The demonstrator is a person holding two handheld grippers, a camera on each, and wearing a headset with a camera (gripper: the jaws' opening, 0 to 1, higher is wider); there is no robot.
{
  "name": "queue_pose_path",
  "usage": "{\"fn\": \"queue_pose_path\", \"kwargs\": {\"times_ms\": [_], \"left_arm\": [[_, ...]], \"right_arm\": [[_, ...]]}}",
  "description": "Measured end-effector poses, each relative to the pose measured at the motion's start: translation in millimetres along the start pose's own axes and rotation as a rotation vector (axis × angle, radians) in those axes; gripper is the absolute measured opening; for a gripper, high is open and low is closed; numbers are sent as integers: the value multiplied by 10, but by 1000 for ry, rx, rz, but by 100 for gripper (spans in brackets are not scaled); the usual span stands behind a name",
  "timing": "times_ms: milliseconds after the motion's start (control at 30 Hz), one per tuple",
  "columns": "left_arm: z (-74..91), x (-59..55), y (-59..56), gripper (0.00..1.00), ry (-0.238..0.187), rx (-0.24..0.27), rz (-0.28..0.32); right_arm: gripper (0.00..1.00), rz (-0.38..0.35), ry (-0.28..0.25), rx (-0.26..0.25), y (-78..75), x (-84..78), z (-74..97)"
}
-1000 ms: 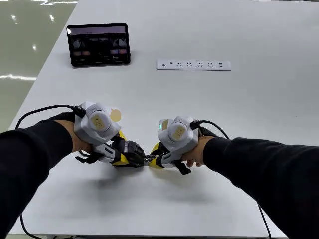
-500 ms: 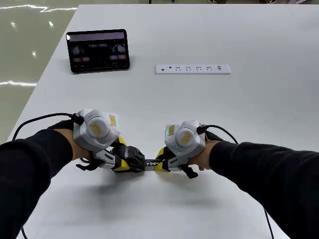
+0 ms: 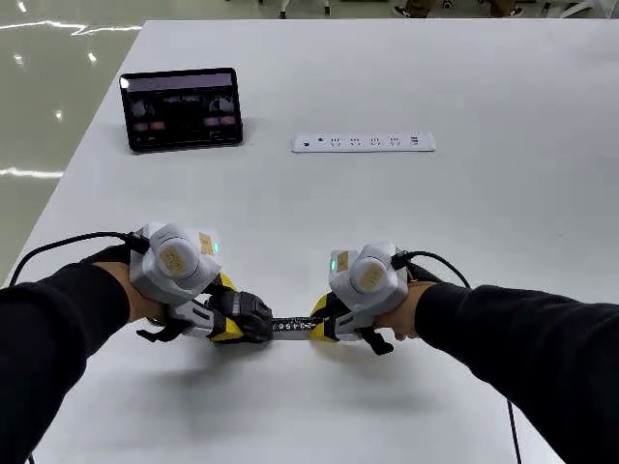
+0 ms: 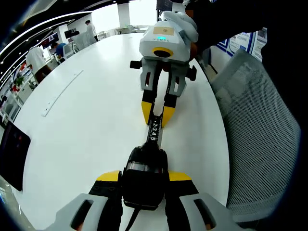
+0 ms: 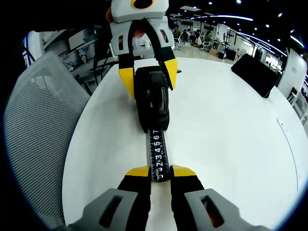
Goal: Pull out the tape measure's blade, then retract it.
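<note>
1. The case [image 3: 250,314] is a blocky black housing with rounded corners. The blade [image 3: 293,325] is a thin, flat, pale strip printed with black numerals.
2. Both claws have smooth grey plastic bodies and black jaws tipped in yellow. The table [image 3: 435,213] is white and faintly glossy.
3. The left claw [image 3: 237,319] is clamped on the case, with one yellow tip against each side (in its own view the case fills the gap between the tips).
4. The right claw [image 3: 319,329] is pinched tight on the blade's free end.
5. In the head view a short stretch of blade bridges the two claws near the table's front edge, with the case at its left end. Whether the case touches the table, I cannot tell.
6. A dark tablet [image 3: 182,108] and a white power strip [image 3: 364,143] lie well apart from the claws, toward the far side.
7. The right gripper view shows the numerals sharply, 2 at the tips and running up to 7 at the case mouth. In the head view they are only a blur.
8. The gripper views show a grey mesh chair [image 5: 43,120] beside the table, and the left gripper view shows a small green light on the right claw's body.
</note>
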State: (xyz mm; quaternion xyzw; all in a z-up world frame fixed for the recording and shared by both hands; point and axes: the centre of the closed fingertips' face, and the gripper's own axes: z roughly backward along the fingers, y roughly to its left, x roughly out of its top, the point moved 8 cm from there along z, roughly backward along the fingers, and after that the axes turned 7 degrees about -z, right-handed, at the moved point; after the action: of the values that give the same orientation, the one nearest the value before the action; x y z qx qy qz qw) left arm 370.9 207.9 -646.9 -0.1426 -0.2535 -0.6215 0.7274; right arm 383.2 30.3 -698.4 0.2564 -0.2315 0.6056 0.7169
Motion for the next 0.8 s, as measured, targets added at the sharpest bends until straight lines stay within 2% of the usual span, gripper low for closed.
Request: {"fn": "queue_pose_path", "kwargs": {"times_ms": [333,800], "left_arm": [[-1,2,1,30,6,-4,-1],[4,16,-11,30,3,-2,7]], "right_arm": [[10,-22,7,-19,-27,-166,152],[10,-35,27,-29,-88,-309,302]]}}
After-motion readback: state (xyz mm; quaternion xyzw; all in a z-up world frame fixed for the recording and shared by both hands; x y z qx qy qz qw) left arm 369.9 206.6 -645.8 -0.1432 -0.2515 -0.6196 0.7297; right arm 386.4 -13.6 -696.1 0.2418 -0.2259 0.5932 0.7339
